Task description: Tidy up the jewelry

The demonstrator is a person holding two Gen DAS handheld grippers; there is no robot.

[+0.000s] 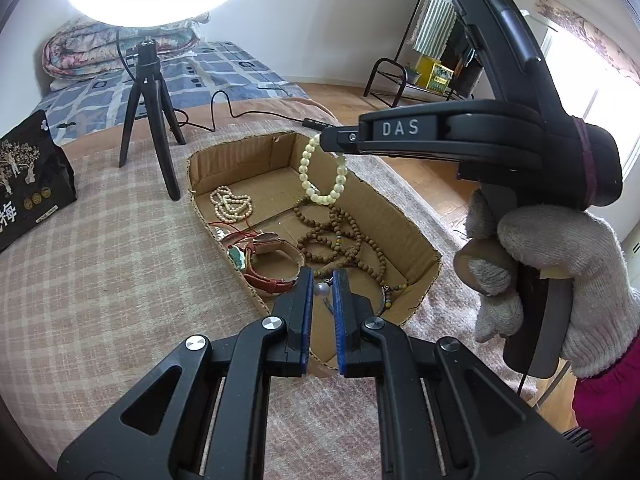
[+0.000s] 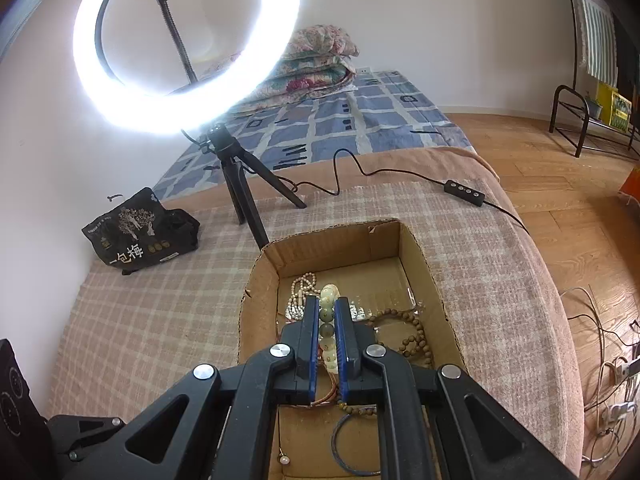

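right gripper [image 1: 330, 140] level, clamps pale bead bracelet [image 1: 320, 178] above cardboard box [image 1: 416, 220] | left gripper [image 1: 323, 280] slightly parted, empty

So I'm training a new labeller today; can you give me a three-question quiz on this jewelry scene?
1. True or false: the right gripper holds a pale bead bracelet.
2. Which rests on the cardboard box floor: A) brown bead strands B) black bag C) tripod?
3. Fill in: the left gripper hovers over the ____.

Key: 1 true; 2 A; 3 box.
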